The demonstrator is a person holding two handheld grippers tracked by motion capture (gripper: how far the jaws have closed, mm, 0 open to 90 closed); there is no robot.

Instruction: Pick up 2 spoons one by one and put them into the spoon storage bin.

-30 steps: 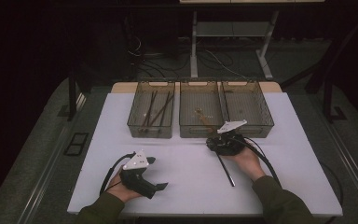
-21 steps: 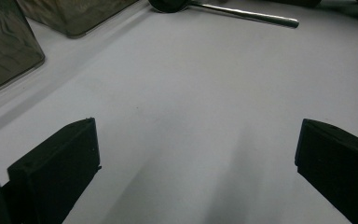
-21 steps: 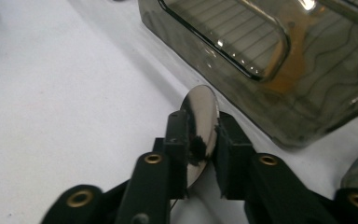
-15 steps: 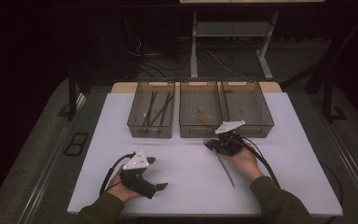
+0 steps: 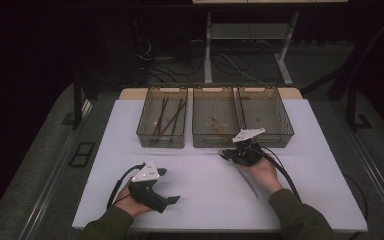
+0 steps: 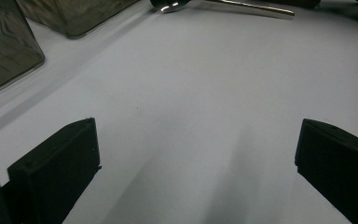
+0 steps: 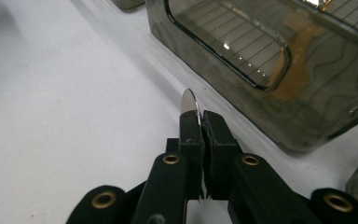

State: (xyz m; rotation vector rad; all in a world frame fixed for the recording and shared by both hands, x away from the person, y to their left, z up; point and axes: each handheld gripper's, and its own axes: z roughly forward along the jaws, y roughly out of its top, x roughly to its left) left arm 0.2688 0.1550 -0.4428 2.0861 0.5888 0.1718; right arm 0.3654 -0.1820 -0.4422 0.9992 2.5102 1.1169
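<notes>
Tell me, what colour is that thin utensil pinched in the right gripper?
Shiny silver metal utensil; clearest in the right gripper view.

The spoon (image 7: 189, 103) looks like shiny polished metal, the bins (image 7: 279, 84) are smoky see-through plastic, kinda glossy, and the counter (image 5: 200, 185) is smooth matt white.

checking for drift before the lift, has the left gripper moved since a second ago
No. In the high view the left gripper sits at the same spot near the table's front edge, level with the left bin, jaws open.
</notes>
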